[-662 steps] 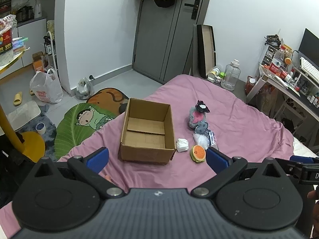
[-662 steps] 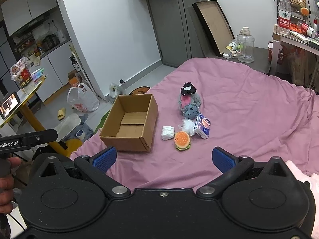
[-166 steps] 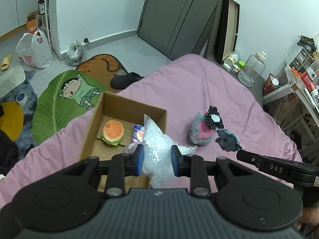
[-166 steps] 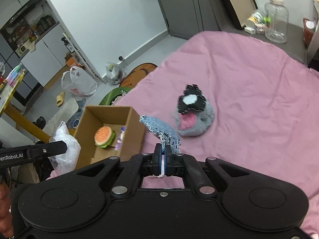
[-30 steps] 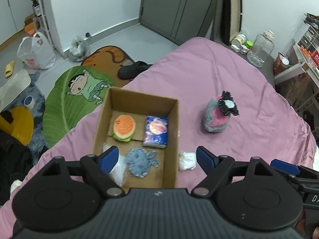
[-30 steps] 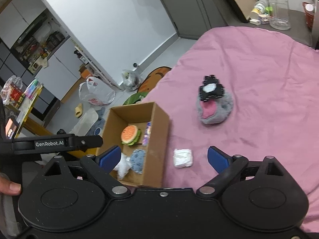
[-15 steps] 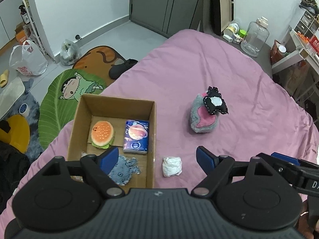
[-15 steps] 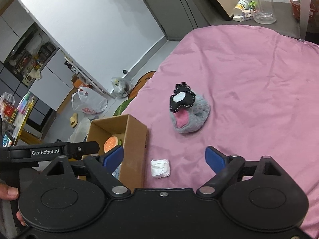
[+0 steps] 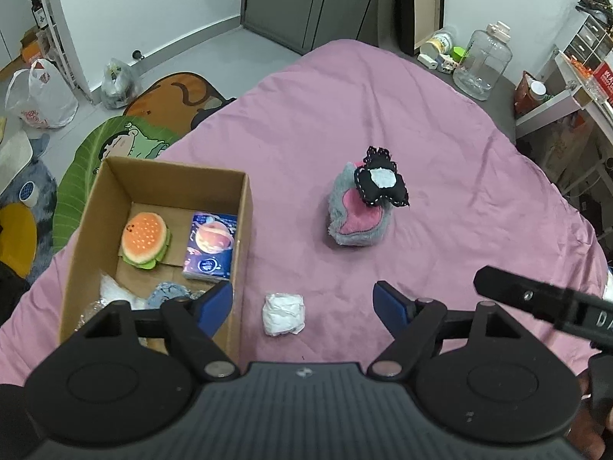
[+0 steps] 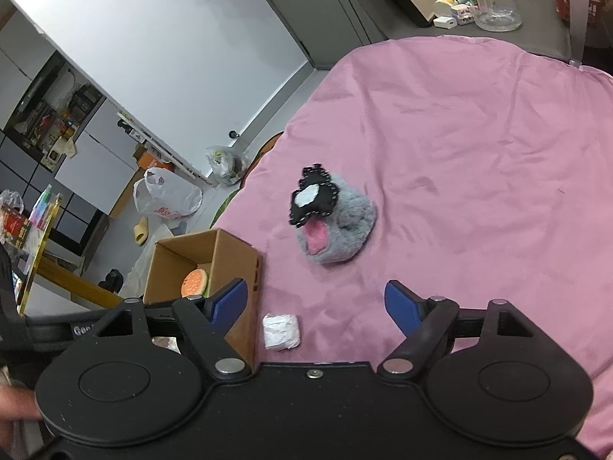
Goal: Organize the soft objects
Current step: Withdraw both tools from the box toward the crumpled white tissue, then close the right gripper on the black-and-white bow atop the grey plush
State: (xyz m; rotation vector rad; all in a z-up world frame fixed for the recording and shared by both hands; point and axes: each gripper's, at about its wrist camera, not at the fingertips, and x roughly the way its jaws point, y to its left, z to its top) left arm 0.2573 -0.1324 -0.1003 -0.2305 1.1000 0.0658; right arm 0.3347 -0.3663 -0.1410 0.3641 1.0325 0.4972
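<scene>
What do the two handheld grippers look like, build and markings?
Both match: a matte black ribbed body, two round black discs, black linkage arms with silver pivot bolts, and blue finger pads. That goes for the left gripper and the right gripper. Each view shows the other unit's black bar with partial white lettering.

A pink bedspread (image 9: 383, 115) covers the bed, with a leaf-shaped cartoon rug (image 9: 111, 149) and a brown rug (image 9: 172, 96) spread on the grey floor beside it. A white plastic bag (image 9: 40, 94) with red print and a smaller tied bag (image 9: 117, 82) sit near the white wall. Past the bed's far corner stands a large clear water jug (image 9: 482, 63), with small containers (image 9: 440, 48) beside it near grey wardrobe doors (image 9: 306, 0).
</scene>
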